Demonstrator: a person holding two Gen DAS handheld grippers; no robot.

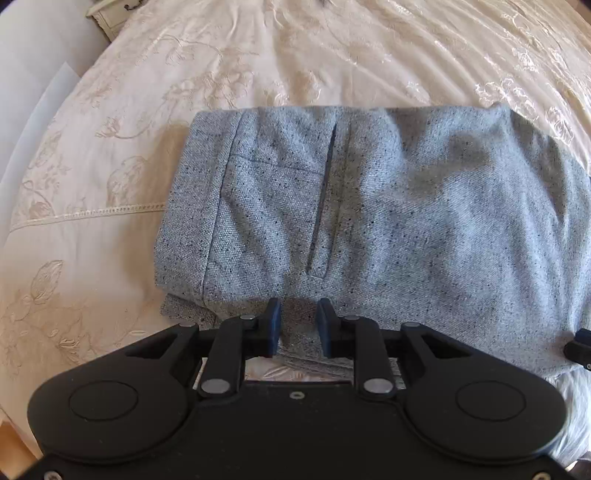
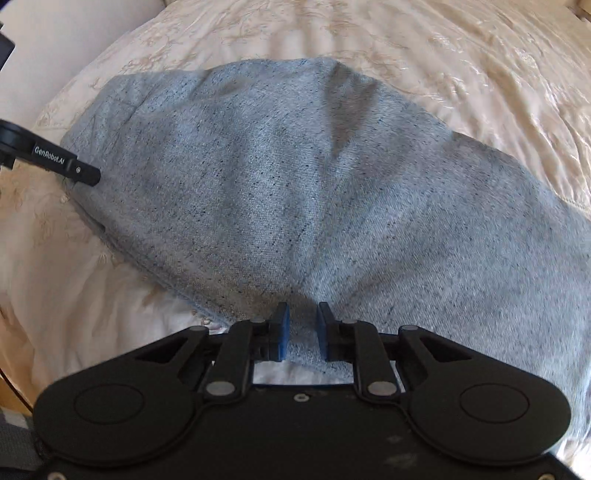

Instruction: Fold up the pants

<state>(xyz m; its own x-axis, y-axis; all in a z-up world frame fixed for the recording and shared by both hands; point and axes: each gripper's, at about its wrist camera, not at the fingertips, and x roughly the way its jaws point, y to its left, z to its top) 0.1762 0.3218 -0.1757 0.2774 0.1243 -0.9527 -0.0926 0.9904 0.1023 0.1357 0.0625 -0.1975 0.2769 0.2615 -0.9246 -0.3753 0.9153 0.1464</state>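
Note:
The grey speckled pants (image 1: 388, 206) lie folded into a thick stack on the cream bedspread, waistband to the left, a welt pocket slit (image 1: 325, 199) facing up. My left gripper (image 1: 298, 326) sits at the stack's near edge, its blue-padded jaws slightly apart over the lower cloth layers, gripping nothing. In the right wrist view the pants (image 2: 295, 184) fill the middle. My right gripper (image 2: 303, 330) is at their near edge, jaws slightly apart with cloth lying between them, not pinched. The left gripper's arm (image 2: 55, 162) shows at the left.
The embroidered cream bedspread (image 1: 332, 55) surrounds the pants on all sides. A pale nightstand corner (image 1: 110, 14) stands beyond the bed at the top left. The bed's edge runs along the left. The right gripper's tip (image 1: 580, 345) shows at the right edge.

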